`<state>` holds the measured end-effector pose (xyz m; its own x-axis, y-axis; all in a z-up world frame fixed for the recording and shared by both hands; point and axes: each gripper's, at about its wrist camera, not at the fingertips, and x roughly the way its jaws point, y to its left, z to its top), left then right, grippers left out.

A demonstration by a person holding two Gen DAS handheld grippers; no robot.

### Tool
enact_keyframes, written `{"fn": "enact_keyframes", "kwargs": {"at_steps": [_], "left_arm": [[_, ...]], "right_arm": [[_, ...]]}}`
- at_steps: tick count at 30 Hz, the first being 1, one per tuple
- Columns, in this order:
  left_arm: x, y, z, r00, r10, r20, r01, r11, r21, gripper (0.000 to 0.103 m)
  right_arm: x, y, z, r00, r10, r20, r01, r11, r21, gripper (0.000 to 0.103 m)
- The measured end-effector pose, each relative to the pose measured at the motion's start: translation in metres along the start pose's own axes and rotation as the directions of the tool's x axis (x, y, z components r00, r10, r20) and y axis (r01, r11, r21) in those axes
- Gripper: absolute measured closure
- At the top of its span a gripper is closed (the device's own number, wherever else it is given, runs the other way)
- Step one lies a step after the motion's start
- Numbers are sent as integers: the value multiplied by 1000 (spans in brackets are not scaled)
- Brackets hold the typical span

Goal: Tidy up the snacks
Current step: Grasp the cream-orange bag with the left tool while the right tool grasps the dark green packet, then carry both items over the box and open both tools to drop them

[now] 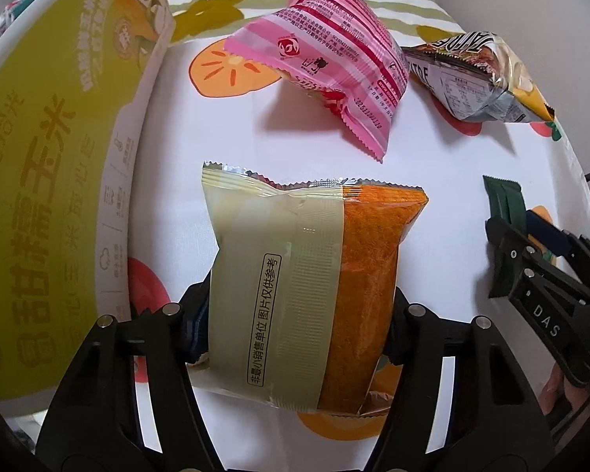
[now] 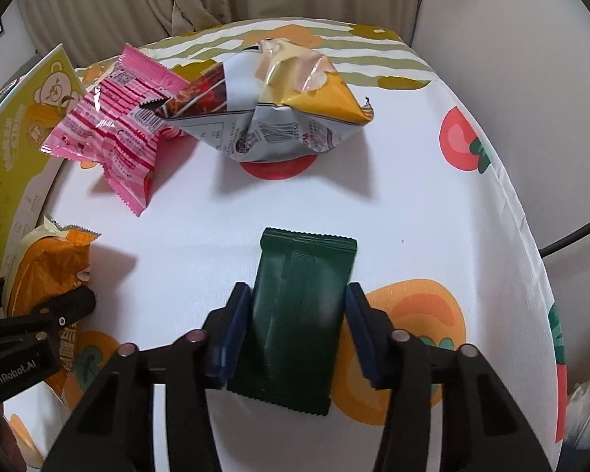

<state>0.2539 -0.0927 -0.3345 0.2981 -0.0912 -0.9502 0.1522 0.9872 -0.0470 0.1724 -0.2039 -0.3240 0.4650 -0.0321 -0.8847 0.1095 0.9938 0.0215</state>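
Left wrist view shows a yellow-green box (image 1: 59, 157) standing just left of the left gripper (image 1: 299, 334); its inside is hidden, so what it holds cannot be told. That gripper's jaws are closed onto the sides of an orange cake pack (image 1: 310, 287), lifted a little off the tablecloth (image 1: 216, 137), with its sealed end pointing forward. Ahead of it lies a pink packet (image 1: 326, 59), and to the packet's right a crumpled silver bag (image 1: 480, 82), the two near each other or touching. Right wrist view has the right gripper (image 2: 299, 330) with its blue pads against both long edges of a dark green packet (image 2: 299, 314), which lies on the cloth, or just above it. Forward of it the silver bag (image 2: 279, 110) overlaps the pink packet (image 2: 118, 126), with bare cloth between them and the green packet. Far left sits the box (image 2: 11, 149), with the cake pack (image 2: 47, 267) in front of it.
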Motion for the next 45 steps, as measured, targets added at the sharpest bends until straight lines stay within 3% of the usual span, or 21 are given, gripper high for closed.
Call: {"fn": "enact_keyframes", "kwargs": {"at_steps": [12,21,27,33,39,45], "left_arm": [[-45,-20,2,997,-29,72,27,999,31,42],[-146,-21,20,966,-29,257,24,999,22,42],[-203,30,27,936,42,350,-29,999,-42,42],[-225,104,26,922,123,366,-88,990,-111,42],[-217,186,19,933,171,318,-127,980,-155,42],[-190,243,12,960,140,244,-104,983,-151,42]], "right_arm": [[-39,-3,9,997,59,57,-60,998,8,60],[-104,-2,65,976,154,157,-145,987,-68,60],[-151,40,91,937,269,223,-235,958,-167,60],[-172,111,107,892,383,239,-327,913,-242,60],[-167,192,116,873,443,203,-384,882,-272,60],[-148,248,114,888,427,171,-378,889,-261,60]]}}
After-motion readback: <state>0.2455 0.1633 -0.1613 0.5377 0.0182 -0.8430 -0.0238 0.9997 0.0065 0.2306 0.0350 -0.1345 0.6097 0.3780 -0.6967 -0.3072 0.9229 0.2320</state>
